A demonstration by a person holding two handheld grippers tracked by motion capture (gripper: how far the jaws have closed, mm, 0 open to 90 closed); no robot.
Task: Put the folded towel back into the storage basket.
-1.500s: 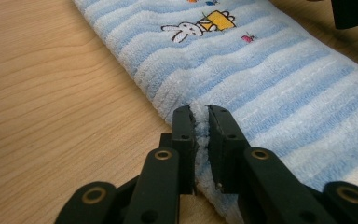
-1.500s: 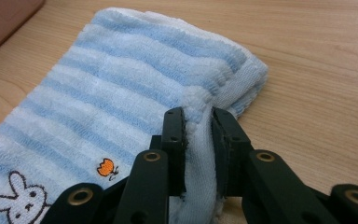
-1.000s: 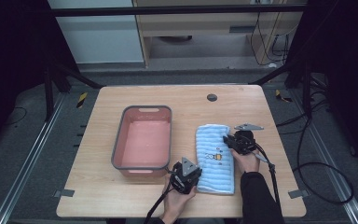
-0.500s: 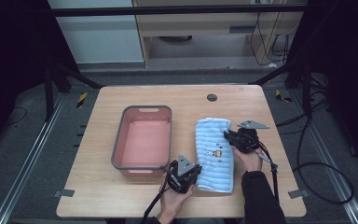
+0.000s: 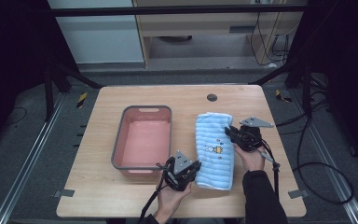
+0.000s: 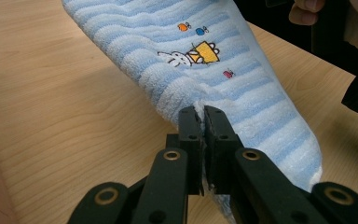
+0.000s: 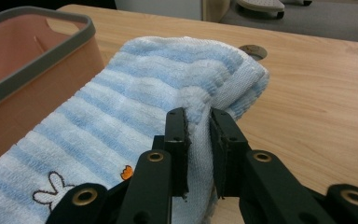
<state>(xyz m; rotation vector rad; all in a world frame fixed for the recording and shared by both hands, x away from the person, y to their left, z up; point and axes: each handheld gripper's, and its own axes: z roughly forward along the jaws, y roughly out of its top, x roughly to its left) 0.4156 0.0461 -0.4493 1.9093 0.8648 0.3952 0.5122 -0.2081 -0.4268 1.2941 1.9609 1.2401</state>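
Note:
A folded light-blue striped towel (image 5: 214, 149) with a small embroidered rabbit lies lengthwise on the wooden table (image 5: 182, 100), right of a pink basin (image 5: 143, 138). My left gripper (image 5: 186, 173) is shut on the towel's near left edge; in the left gripper view the jaws pinch the towel (image 6: 223, 74) fold at the left gripper (image 6: 204, 112). My right gripper (image 5: 233, 134) is shut on the towel's right edge; in the right gripper view the right gripper (image 7: 197, 116) clamps a thick fold of the towel (image 7: 135, 107), which is lifted off the table.
The pink basin (image 7: 23, 60) with a grey rim stands left of the towel and holds nothing. A round dark cable hole (image 5: 212, 97) sits near the table's far edge. Cables trail from both grippers toward the person. Dark floor and rails surround the table.
Both grippers have risen a little with the towel's edges still pinched, so the towel lifts and bunches between them. The basin has not moved.

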